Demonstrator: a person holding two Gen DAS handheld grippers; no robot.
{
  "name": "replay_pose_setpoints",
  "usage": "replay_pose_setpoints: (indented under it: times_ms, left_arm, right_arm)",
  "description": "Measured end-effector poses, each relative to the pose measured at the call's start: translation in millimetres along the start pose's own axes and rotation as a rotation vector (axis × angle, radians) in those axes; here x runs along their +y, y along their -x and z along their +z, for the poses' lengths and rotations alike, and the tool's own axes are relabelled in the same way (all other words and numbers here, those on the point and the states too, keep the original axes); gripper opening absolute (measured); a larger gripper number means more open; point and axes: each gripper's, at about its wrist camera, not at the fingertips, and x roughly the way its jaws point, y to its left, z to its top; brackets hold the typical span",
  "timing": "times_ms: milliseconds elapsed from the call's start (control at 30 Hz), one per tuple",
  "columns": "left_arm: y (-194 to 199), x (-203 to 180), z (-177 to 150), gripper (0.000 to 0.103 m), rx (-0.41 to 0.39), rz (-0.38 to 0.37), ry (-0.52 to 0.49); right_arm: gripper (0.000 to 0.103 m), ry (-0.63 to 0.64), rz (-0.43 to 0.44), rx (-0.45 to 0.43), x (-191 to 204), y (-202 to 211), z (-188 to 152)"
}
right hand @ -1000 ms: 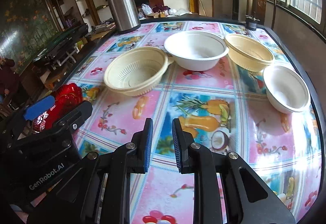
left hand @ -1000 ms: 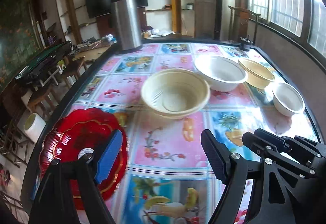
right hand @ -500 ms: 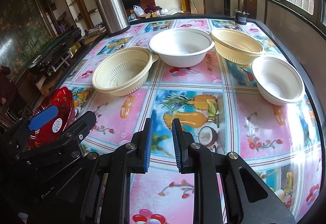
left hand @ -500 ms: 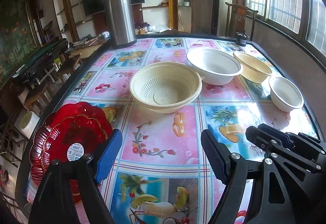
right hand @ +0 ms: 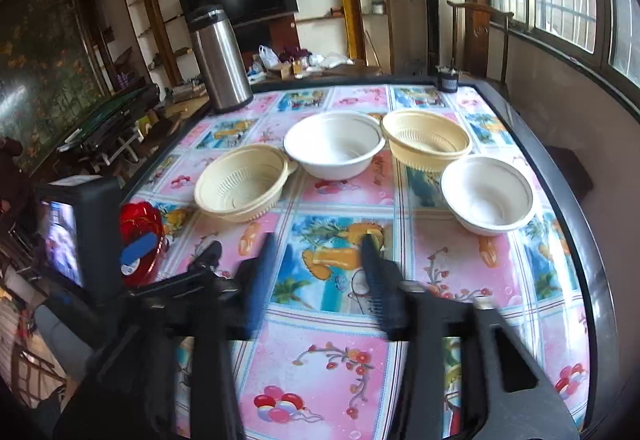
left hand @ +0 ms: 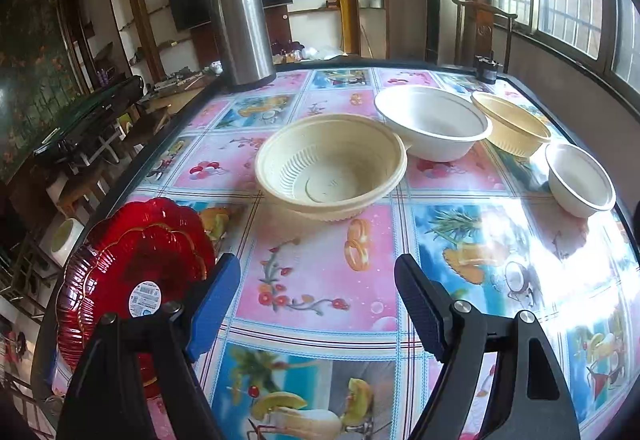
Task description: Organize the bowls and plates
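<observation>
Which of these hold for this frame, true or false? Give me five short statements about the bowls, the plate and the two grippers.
1. Four bowls sit on the table. True.
2. The left gripper holds the red plate. False: its jaws are open and empty, the plate lies beside it.
3. The right gripper is open with nothing between its jaws. True; they have just been opening.
4. The small white bowl is stacked inside a cream bowl. False: it stands alone.
5. The steel flask lies on its side. False: it stands upright.

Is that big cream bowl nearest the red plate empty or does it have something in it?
Empty. The cream bowl sits upright, and its ribbed inside and flat bottom show bare in both views.
</observation>
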Motion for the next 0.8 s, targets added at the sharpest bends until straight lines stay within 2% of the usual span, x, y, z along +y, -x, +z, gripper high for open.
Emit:
replay_pose_setpoints:
  times_ms: [333,667,800]
  left_arm:
    - [-1.6,-8.1,4.6,0.080,0.005,-0.009,0.002]
    - [-21.8,-21.0,-9.6,0.080,0.104,-0.076,0.034]
    - [-18.7,-19.0,-11.3,0.080,0.098,-0.064,0.038]
  right_arm:
    - [0.067,-0.068,-0.025,0.033,-26.9,-10.8,-1.3]
    - [0.067,-0.108,-0.018,0.052,-45.9,-15.8,-9.2]
    - [0.067,-0.130,-0.019,0.070,-54.6,-16.7,-11.0]
